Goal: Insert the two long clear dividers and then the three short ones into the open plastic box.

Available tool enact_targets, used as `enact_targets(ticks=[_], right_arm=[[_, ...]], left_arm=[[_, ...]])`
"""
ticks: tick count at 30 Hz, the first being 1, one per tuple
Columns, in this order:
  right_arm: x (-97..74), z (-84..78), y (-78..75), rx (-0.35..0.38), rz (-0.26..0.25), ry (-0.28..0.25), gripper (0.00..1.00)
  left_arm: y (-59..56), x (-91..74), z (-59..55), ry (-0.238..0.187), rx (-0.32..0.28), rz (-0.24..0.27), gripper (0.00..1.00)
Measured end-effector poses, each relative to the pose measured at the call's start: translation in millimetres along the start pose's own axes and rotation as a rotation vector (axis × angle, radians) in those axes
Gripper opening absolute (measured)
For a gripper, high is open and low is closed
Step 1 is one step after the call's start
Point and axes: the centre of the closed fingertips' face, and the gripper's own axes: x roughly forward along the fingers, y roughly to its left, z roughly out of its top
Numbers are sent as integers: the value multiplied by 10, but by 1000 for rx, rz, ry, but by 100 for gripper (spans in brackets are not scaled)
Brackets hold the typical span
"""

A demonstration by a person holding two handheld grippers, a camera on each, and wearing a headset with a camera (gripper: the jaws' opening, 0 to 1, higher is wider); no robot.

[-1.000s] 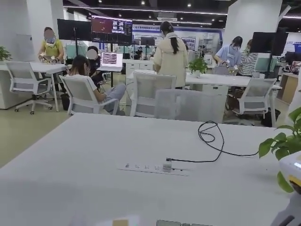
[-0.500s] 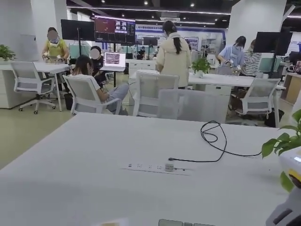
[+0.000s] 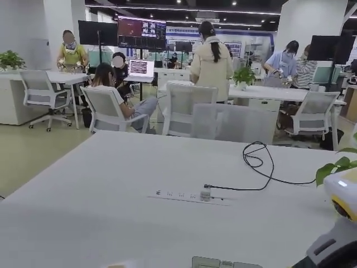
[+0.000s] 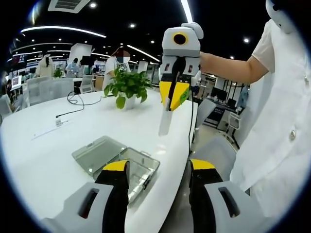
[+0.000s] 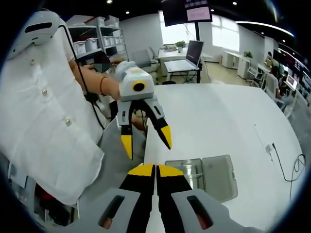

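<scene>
Near the plastic box (image 4: 116,158), right gripper (image 4: 170,108) pinches clear divider (image 4: 164,125); monitor (image 3: 141,33) writing unreadable.

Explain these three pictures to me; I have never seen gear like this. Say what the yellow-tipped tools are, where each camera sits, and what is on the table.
No robot here: a person holds two hand-held grippers. The wide picture comes from a headset camera looking over the white table; each round one from a camera riding on a gripper. The left gripper has its yellow-tipped jaws open, holding nothing. The right gripper has its jaws shut on a clear plastic divider strip. On the table lie an open clear plastic box, a white power strip and a green potted plant.
</scene>
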Motion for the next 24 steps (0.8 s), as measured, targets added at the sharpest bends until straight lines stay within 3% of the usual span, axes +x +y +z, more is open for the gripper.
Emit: enact_targets(ticks=[4, 10, 24], right_arm=[[54, 2, -74, 4, -12, -2, 3], [249, -28, -302, 22, -48, -16, 3], [736, -275, -656, 40, -73, 5, 3]], left_arm=[[65, -19, -96, 23, -14, 21, 53], [173, -39, -283, 52, -53, 62, 65], [212, -54, -537, 82, -85, 76, 82]])
